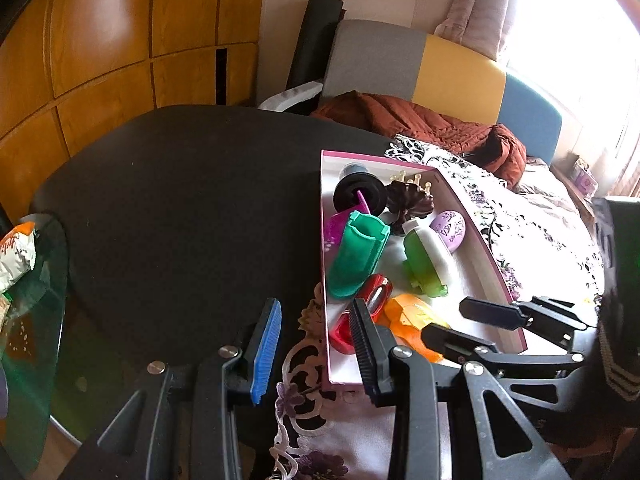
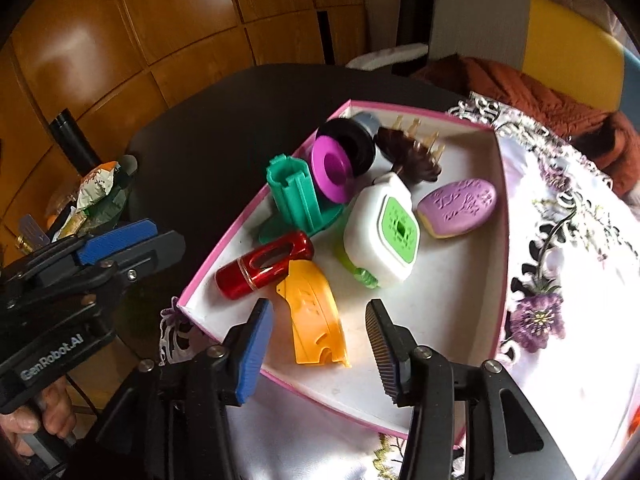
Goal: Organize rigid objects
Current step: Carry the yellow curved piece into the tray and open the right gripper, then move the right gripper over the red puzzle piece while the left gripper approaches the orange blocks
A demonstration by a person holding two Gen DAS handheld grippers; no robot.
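Hovering over pink-rimmed tray, right claw open, empty; left claw open, idle. Orange plastic piece lies inside: light, stiff, slick; pinch across its narrow width.

A lived-in room in a home

Glossy wooden cabinet panels line the wall behind a dark round table. Past the table stands a sofa with grey, yellow and blue back cushions, a rust-coloured quilted blanket bunched on its seat. An embroidered floral tablecloth covers part of the table, and pale curtains hang beside a bright window. A glass side table holds a snack wrapper. A pink-edged box holds small household odds and ends.
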